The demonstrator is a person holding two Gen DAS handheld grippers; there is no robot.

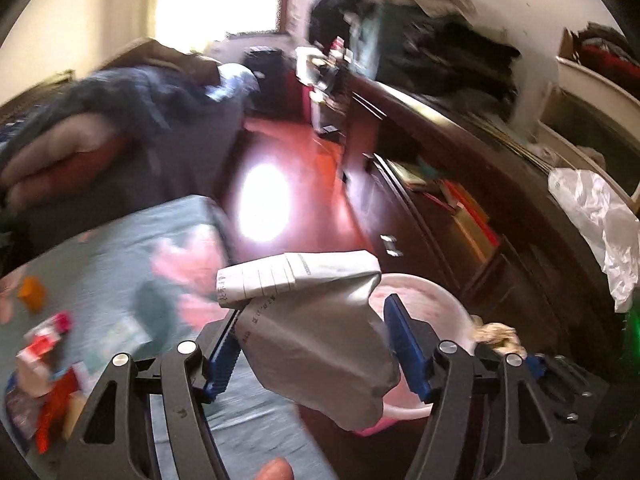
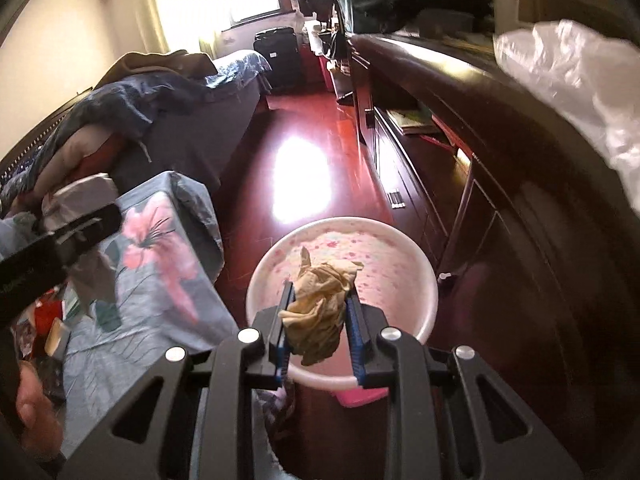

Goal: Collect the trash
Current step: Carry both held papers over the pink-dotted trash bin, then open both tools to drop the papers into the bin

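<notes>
1. The right tongs [image 2: 316,316] are pressed together on a crumpled tan tissue [image 2: 320,300], pinched across its middle so the loose folds bulge above and below the pads. That firm, central pinch makes sense for soft trash that would slip from a lighter hold.

2. The tissue hangs directly over the pink-speckled bin [image 2: 344,264], whose white rim sits just beyond the fingertips. Holding it above the open mouth suggests the drop comes next; only a release seems needed.

3. The left tongs [image 1: 316,344] stand fairly wide, with a grey plastic mailing bag [image 1: 320,344] between the blue pads [image 1: 404,344]. The bag touches the left pad; whether the right pad presses on it I cannot tell through the blur. The wide spread fits a bulky, floppy thing.

4. The bag's folded white label end sticks up and left, its lower end droops toward the bin [image 1: 424,300], so it too appears headed there.

5. Near left, a bed with a flowered blue sheet [image 2: 160,248] carries more scraps: red and white wrappers [image 1: 44,344] and an orange piece [image 1: 32,292]. These look like trash not yet collected.

6. On the right, a dark wooden cabinet [image 2: 460,128] runs far along the red floor [image 2: 320,120], with a white plastic bag [image 2: 580,92] lying on top.
</notes>
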